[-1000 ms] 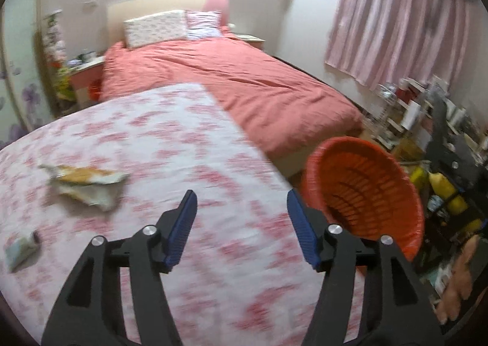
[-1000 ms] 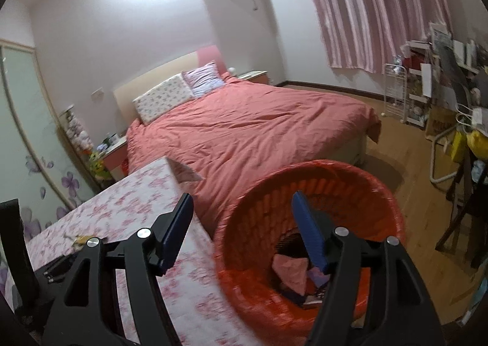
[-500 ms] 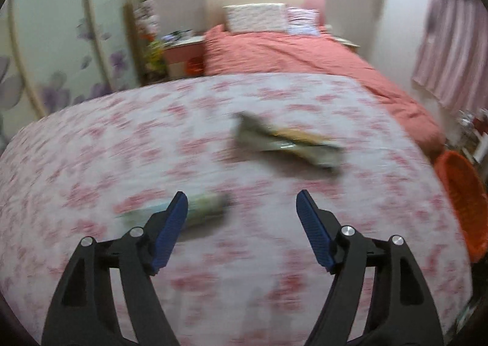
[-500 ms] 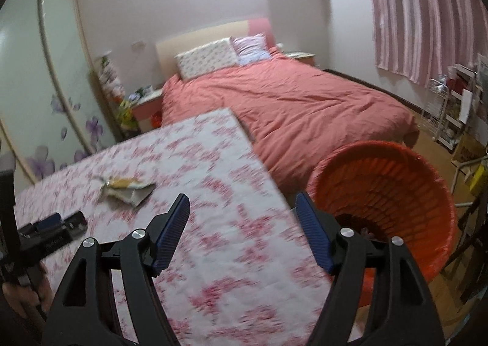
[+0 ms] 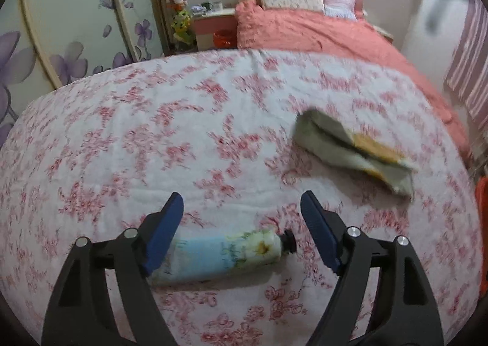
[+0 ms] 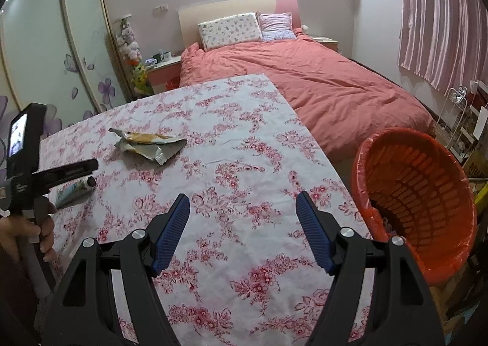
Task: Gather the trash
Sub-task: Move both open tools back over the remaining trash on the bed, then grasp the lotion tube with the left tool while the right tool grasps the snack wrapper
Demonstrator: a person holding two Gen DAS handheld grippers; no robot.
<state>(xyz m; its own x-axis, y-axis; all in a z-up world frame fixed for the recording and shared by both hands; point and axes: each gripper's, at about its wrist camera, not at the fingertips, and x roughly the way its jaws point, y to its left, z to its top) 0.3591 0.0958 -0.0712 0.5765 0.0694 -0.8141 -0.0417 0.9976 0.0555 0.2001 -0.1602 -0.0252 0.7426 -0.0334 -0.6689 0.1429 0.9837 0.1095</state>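
Trash lies in two places on the table [image 6: 244, 144], which wears a white cloth printed with red flowers. One piece is a squeezed tube [image 5: 225, 251], pale blue at its flat end and yellowish near its small black cap. It lies crosswise under the left gripper [image 5: 242, 224], cap toward that gripper's right finger. The jaws are opening, and the tube sits on the cloth in the gap between them; the left finger overlaps its flat end in the left wrist view, but no pad presses on it. The other piece is a crumpled wrapper [image 5: 353, 147], silver-grey with an orange patch, blurred in the left wrist view, lying farther out on the table and to the right of the tube.

In the right wrist view the wrapper [image 6: 146, 144] rests near the table's far left part, and the tube [image 6: 74, 190] shows just below one dark finger of the left gripper [image 6: 65, 175], whose handle a hand [image 6: 29, 236] grips at the left edge. The right gripper [image 6: 242, 221] hangs over bare cloth with its jaws wide apart and nothing between them. An orange basket [image 6: 433, 193] lined with a red bag stands beside the table's right edge, tilted toward the camera. Behind the table is a bed [image 6: 320, 83] with a salmon cover.
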